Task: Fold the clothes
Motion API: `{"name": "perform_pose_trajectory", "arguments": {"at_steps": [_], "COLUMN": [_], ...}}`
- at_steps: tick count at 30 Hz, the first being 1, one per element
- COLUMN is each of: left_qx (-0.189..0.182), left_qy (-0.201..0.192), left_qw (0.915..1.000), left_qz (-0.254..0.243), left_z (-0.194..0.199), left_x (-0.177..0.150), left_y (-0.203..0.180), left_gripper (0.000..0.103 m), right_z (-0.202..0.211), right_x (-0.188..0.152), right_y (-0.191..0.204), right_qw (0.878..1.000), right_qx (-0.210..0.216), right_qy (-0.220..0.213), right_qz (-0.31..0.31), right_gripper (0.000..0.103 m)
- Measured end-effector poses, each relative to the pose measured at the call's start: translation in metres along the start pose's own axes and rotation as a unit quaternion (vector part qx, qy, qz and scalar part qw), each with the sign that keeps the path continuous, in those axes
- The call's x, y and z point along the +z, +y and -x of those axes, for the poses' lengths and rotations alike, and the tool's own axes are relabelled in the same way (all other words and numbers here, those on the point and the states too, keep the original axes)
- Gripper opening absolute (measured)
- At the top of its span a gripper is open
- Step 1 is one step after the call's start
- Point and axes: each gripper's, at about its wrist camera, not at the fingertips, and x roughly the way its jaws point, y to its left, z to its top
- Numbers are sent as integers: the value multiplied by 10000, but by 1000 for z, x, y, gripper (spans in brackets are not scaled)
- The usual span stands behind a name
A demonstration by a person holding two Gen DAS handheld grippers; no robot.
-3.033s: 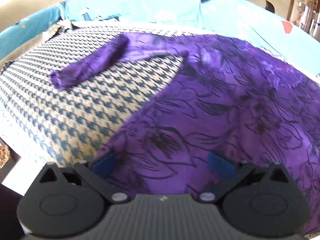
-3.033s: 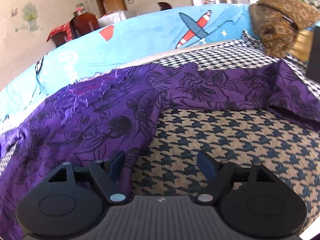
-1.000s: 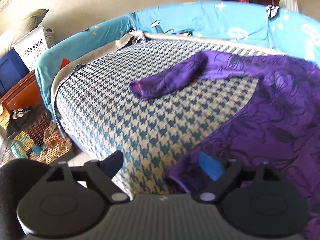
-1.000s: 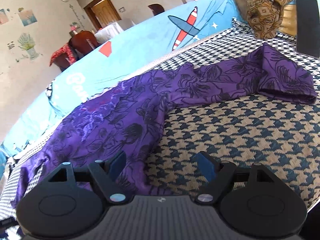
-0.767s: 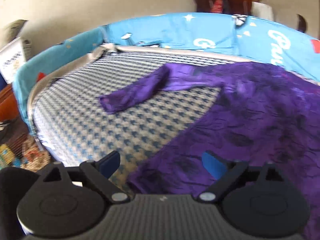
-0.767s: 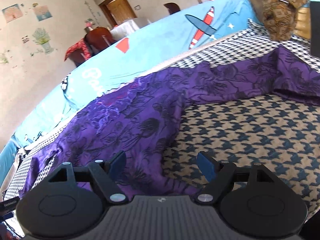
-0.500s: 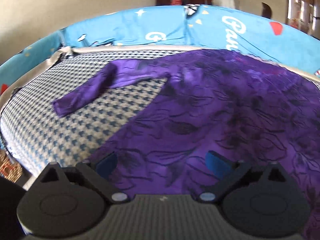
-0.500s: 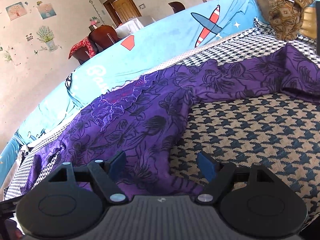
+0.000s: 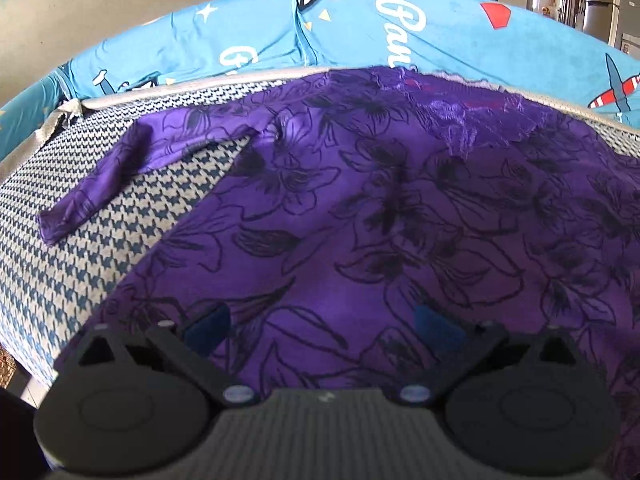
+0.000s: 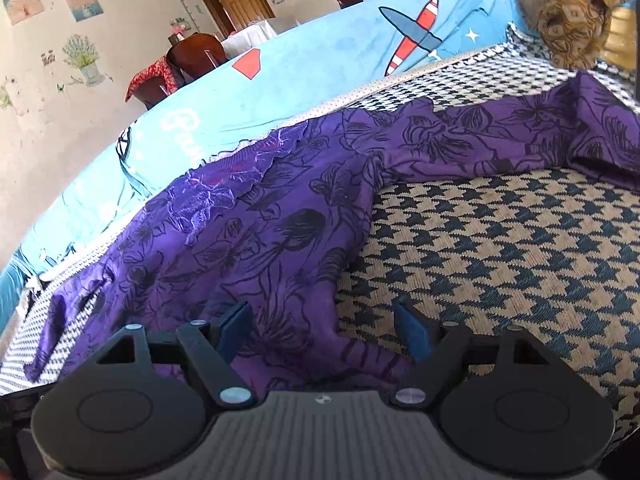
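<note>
Both cameras sit low, close to the bed (image 9: 100,248). The left one looks straight across the purple dress (image 9: 380,220) toward the blue cushion wall (image 9: 280,40). The right one looks from the dress's other edge, over the checked cover, toward the same blue wall (image 10: 320,60). Both see the dress (image 10: 260,220), its lacy neck and the wall.

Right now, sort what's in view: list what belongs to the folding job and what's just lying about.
For the job:
- purple floral garment, spread flat
- left gripper, open
- right gripper, open over the garment's hem

Lying about:
- houndstooth cover under the garment
- blue plane-print cushion
- brown patterned cloth
- wooden chair
</note>
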Motion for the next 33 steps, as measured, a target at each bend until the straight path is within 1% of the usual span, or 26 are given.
{"name": "perform_pose_trajectory", "arguments": {"at_steps": [2,4,6,9,11,14,18,23,26,30,33], "left_qx": [22,-35,-63,-79,-79,-65,-43,-22,-16,-4,2], "left_qy": [100,76,82,104,104,105,104,98,89,73,65], "left_qw": [9999,9999,9999,9999,9998,9999,9998,9998,9998,9998,9998], "left_qz": [2,62,91,110,116,119,143,155,164,169,176], "left_z": [-5,-5,-5,-4,-4,-4,-4,-4,-5,-5,-6], "left_x": [-5,-7,-8,-8,-7,-7,-7,-7,-7,-7,-7], "left_y": [0,2,4,5,5,4,3,2,2,1,0], "left_gripper": [103,103,103,103,103,103,103,103,103,103,103], "right_z": [-2,-3,-3,-2,-1,-4,-19,-42,-59,-78,-86], "right_x": [-1,0,1,9,16,30,53,78,86,90,93], "right_y": [2,1,-1,-4,-5,-8,-21,-28,-40,-46,-46], "right_qw": [9999,10000,10000,9994,9989,9987,9949,9953,9914,9884,9888], "right_qx": [-20,-22,-15,221,356,356,527,376,406,375,357], "right_qy": [23,63,69,91,83,65,181,276,476,648,605], "right_qz": [97,54,-36,-238,-298,-356,-843,-850,-1150,-1323,-1315], "right_gripper": [53,49,49,49,53,56,57,57,57,57,57]}}
